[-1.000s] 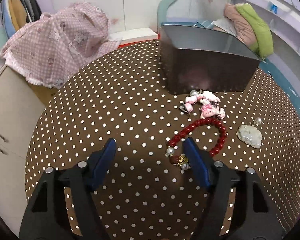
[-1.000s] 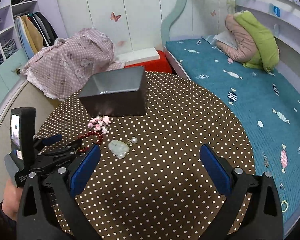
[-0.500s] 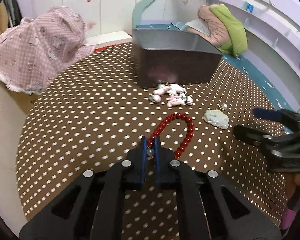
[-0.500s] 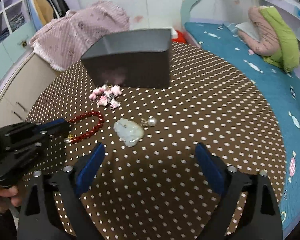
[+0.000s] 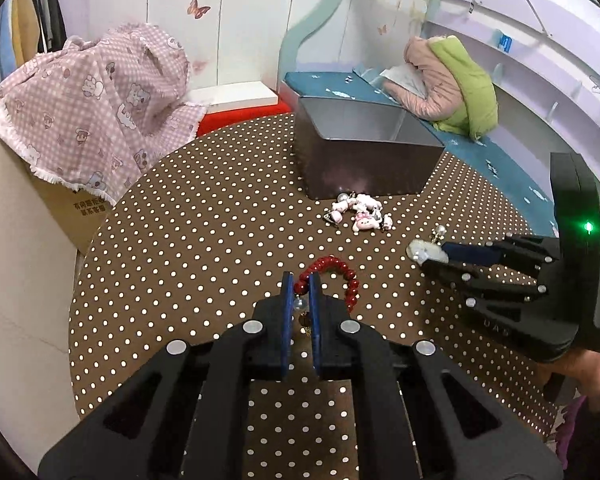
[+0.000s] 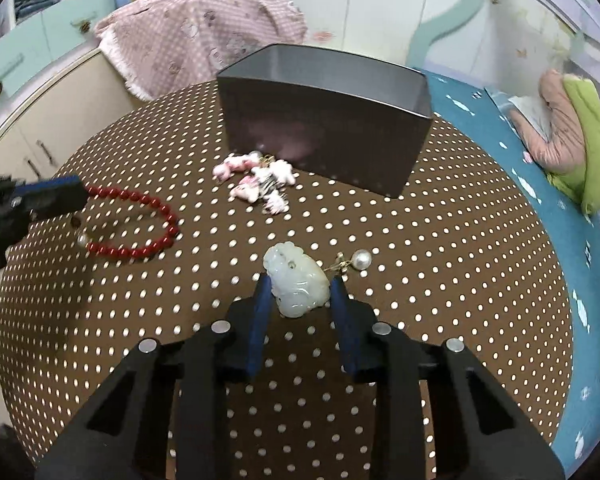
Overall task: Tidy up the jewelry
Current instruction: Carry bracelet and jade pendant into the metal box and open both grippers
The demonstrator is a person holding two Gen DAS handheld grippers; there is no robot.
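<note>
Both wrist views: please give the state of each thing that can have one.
Left gripper: shut on red bead bracelet.
Right gripper: jaws just closing around pale green jade pendant, contact unclear.
Dark metal box: open, upright.
Pink charm cluster: loose on table.

At ten o'clock, pink checked cloth draped over cardboard box; at two o'clock, green and pink jacket on teal bed.

On the table we see the box at the back, charms just before it, the bracelet left, the pendant nearer us, perhaps touching the earring.
</note>
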